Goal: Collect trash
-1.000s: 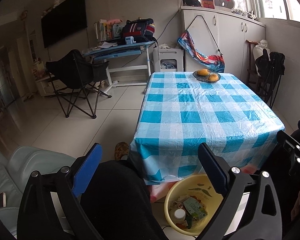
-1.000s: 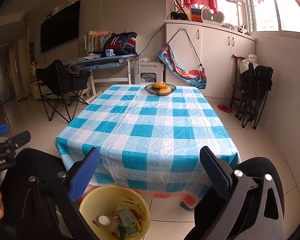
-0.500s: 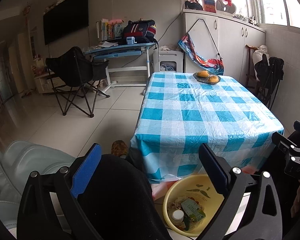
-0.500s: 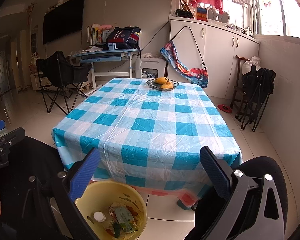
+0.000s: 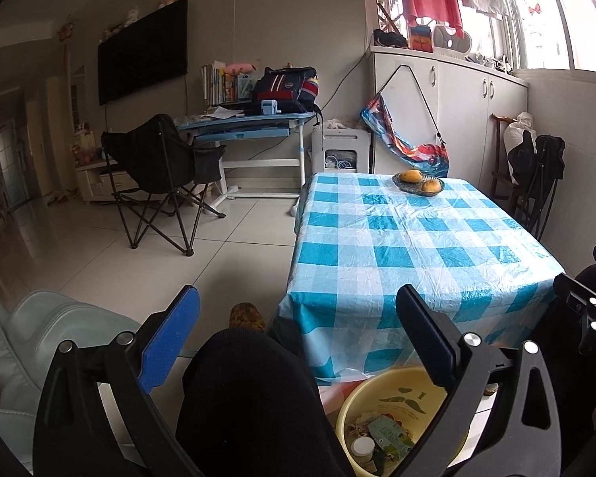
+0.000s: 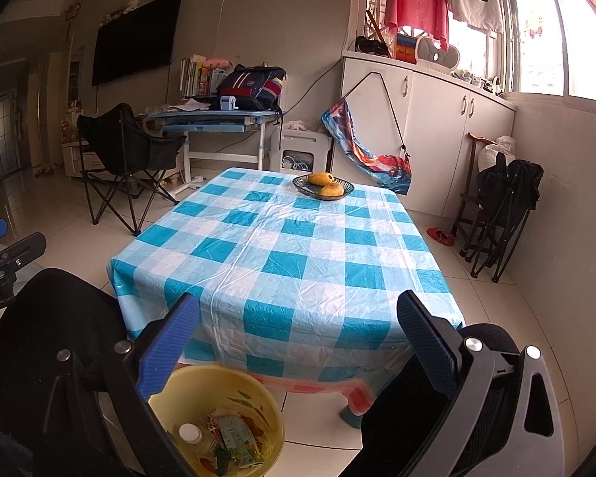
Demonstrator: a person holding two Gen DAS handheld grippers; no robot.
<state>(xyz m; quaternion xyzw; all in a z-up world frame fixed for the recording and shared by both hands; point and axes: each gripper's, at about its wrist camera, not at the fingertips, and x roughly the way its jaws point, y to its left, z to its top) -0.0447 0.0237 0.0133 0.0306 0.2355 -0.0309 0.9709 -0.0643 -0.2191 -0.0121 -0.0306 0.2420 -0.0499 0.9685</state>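
Observation:
A yellow bin (image 5: 393,405) stands on the floor at the near edge of the table; it also shows in the right wrist view (image 6: 218,409). It holds several pieces of trash: a green carton (image 6: 236,439), a small white-capped bottle (image 6: 190,433) and scraps. My left gripper (image 5: 298,338) is open and empty, held above my black-clad knee (image 5: 250,397), left of the bin. My right gripper (image 6: 298,342) is open and empty, held above the bin and the table's near edge. The blue-and-white checked tablecloth (image 6: 282,254) bears no loose trash.
A dark bowl with two mangoes (image 6: 324,187) sits at the table's far end. A black folding chair (image 5: 163,175) and a blue desk (image 5: 246,127) stand to the left. Folded black chairs (image 6: 504,214) lean at the right wall. A pale armchair (image 5: 39,342) is at the near left.
Both grippers have tilted upward a little, so the bin sits lower in both views. Both stay open and empty.

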